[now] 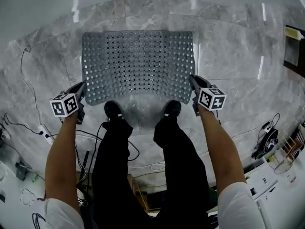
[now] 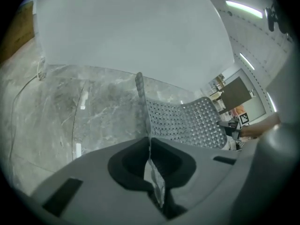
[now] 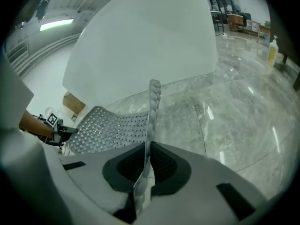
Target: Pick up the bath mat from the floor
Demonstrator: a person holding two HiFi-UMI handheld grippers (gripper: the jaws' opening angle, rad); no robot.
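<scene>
On the grey marble floor (image 1: 228,56) ahead of the person's shoes (image 1: 113,109), the perforated bath mat (image 1: 138,63) is pinched at its two near corners. The left gripper (image 1: 85,86) is clamped on the left corner and the right gripper (image 1: 192,79) on the right one. Each gripper view shows a thin edge of mat standing between pads pressed together on it. The near edge hangs between the two grippers in a shallow sag just above the shoes, while the far part seems to rest on the floor.

To lift well, both hands should probably rise at an even rate and stay level with each other, so the mat peels away evenly from near edge to far. A firm pinch matters, since a rubbery mat may cling to the floor and tug at the corners.
</scene>
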